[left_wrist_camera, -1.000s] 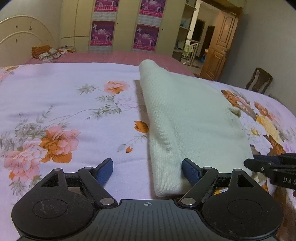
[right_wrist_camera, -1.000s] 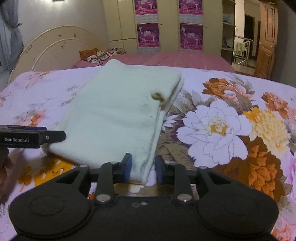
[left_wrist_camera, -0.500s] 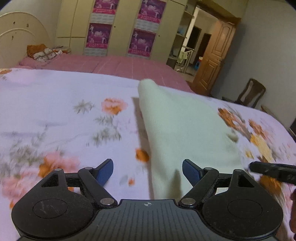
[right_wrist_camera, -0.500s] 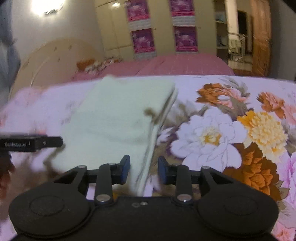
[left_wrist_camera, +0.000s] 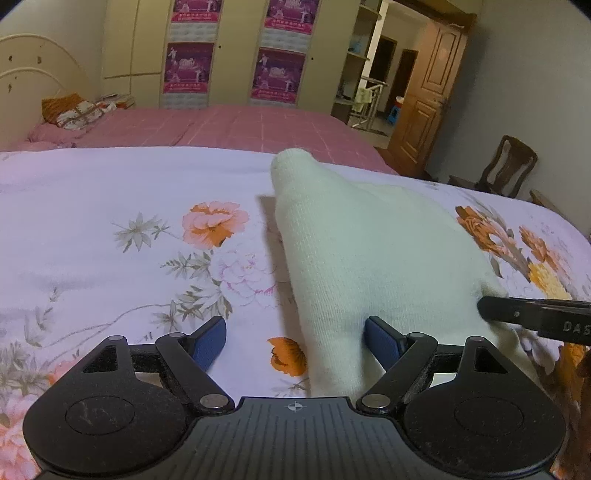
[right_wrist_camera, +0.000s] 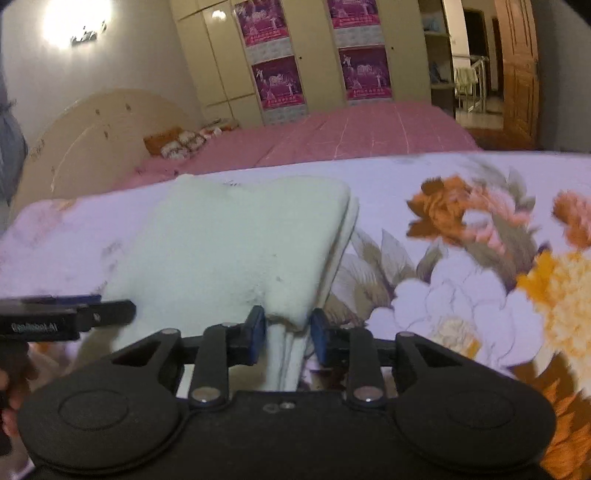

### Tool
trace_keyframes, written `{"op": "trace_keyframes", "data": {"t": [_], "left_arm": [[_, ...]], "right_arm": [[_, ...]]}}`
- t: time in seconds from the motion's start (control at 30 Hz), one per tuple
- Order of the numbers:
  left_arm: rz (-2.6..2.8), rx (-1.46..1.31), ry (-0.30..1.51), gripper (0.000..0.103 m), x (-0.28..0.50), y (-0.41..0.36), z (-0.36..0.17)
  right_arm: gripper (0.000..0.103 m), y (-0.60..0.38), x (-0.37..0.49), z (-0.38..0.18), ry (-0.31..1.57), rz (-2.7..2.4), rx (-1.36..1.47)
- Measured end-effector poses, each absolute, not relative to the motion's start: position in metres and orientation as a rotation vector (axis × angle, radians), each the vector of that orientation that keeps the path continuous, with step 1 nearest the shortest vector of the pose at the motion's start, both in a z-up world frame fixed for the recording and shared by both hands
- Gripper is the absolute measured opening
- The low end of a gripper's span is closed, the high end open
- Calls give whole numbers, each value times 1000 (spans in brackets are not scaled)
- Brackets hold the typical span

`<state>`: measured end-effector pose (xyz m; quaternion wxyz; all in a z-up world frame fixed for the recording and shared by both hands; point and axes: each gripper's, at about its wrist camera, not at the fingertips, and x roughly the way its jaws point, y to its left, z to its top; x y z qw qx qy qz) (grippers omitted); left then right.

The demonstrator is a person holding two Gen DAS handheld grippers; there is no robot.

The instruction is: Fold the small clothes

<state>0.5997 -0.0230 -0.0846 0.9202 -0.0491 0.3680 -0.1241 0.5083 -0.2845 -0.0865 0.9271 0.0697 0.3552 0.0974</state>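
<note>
My right gripper (right_wrist_camera: 288,334) has its jaws clamped on the near corner of the pale garment (right_wrist_camera: 229,258); my left gripper (left_wrist_camera: 295,341) straddles its other corner, jaws apart. Beyond, it drapes over the floral bed (left_wrist_camera: 110,229).

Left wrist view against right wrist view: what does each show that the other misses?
Only the left wrist view shows a chair by the wall and the left tool spread wide, the cloth's near edge between its fingers. Only the right shows a bright lamp and the right tool narrowed around the cloth's raised corner. Both show the cloth, floral sheet, pink bed, posters and door.
</note>
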Motion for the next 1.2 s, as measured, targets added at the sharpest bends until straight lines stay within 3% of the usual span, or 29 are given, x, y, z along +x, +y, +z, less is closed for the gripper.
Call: {"op": "trace_keyframes", "data": {"t": [0.1,0.17,0.3,0.67,0.83,1.03,1.1,1.17,1.2], "left_arm": [[-255,-85,728,82,595,-23,-72],[-278,-117,728,82,595,-20,-67],[-264,-135,699,82,605,-18,-59],[-177,-244,721,82,688,-12,-70],[-159,-281,730,82,718,-19,-87],[-144,-182,753,82,726,-34,-85],[-210,-203,731,82,711,-25,-74],[-298,-219,769,82,694,-11,-72],[-340,-238,790,82,687,-4,-72]], "right_arm": [[30,-292,497,-76,694,199,185],[37,-302,493,-71,671,191,234],[37,-310,495,-62,638,184,281],[26,-288,576,-57,604,158,166],[21,-282,608,-75,677,133,29],[23,-291,604,-84,723,89,35],[32,-302,591,-75,705,113,143],[71,-322,572,-68,680,169,289],[75,-331,562,-66,679,199,344]]}}
